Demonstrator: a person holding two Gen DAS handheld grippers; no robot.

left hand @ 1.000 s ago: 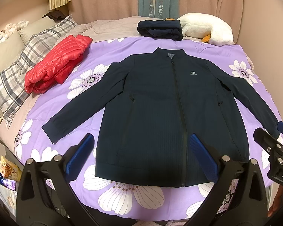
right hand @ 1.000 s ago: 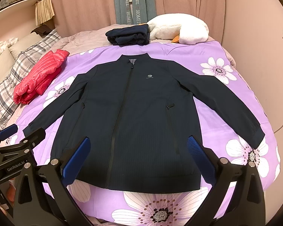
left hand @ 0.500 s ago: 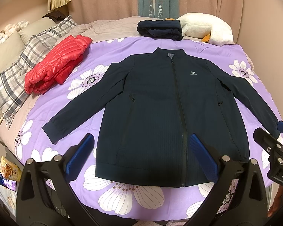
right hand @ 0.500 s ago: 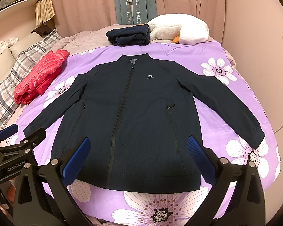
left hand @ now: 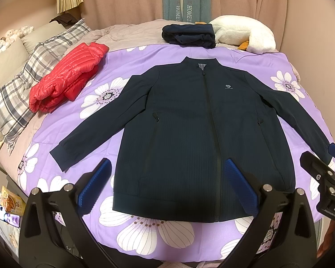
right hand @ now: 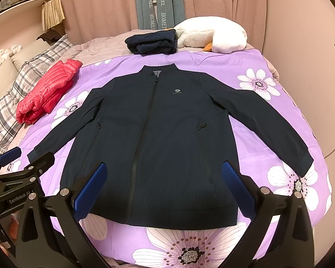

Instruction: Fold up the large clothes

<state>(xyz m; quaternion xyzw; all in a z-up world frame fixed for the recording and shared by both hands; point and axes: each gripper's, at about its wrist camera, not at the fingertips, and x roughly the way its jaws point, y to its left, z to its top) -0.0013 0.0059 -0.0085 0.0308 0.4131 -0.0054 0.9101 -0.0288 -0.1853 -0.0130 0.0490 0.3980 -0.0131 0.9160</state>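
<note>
The left gripper [left hand: 166,183] hangs spread wide with nothing between its blue pads [left hand: 93,184], above the jacket's hem; the right gripper [right hand: 165,185] beside it is likewise gaping and empty-handed; the navy zip-up jacket [left hand: 198,129] lies flat, front up, zipped, sleeves spread, on the purple flowered bedspread [left hand: 127,67]; a folded red down jacket [left hand: 67,73] sits to its left by a plaid pillow [left hand: 22,93]; a folded navy garment [left hand: 188,36] and white plush toy [left hand: 245,33] lie beyond the collar.
</note>
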